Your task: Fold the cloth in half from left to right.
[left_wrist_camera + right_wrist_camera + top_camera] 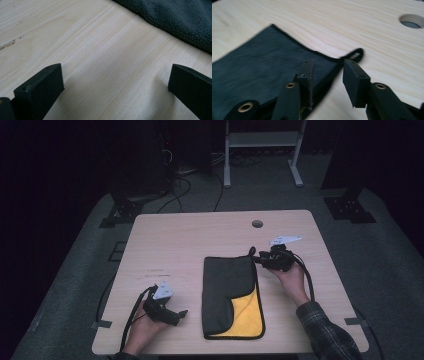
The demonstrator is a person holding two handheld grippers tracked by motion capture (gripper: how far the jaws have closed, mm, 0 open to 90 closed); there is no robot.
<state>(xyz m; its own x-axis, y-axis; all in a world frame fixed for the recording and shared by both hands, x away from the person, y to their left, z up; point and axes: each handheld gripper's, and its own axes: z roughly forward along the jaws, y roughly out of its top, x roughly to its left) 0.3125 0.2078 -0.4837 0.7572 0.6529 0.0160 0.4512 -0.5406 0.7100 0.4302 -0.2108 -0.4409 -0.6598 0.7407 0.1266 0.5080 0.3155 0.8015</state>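
Wide bare table (165, 240) top left of and beyond folded cloth (227, 290), open for either gripper; narrow bare strip right of cloth, partly taken by right gripper (260, 258) at cloth's far right corner loop (355, 54); cable hole (257, 224) near far edge; left gripper (181, 315) low over bare wood, clear of cloth.

The left gripper (181, 314) is black, with a grey three-cornered plate (163, 291) on top and a black cable (131, 319) trailing from it. Its jaws are flat black blocks – each one has a small hole near the tip. The right gripper (256, 258) is also black, it carries a pale plate (285, 240) and a thick black cable (306, 272). Its jaws have brass-coloured rivets (290, 85) and small screw holes. The right forearm wears a dark plaid sleeve (327, 332).
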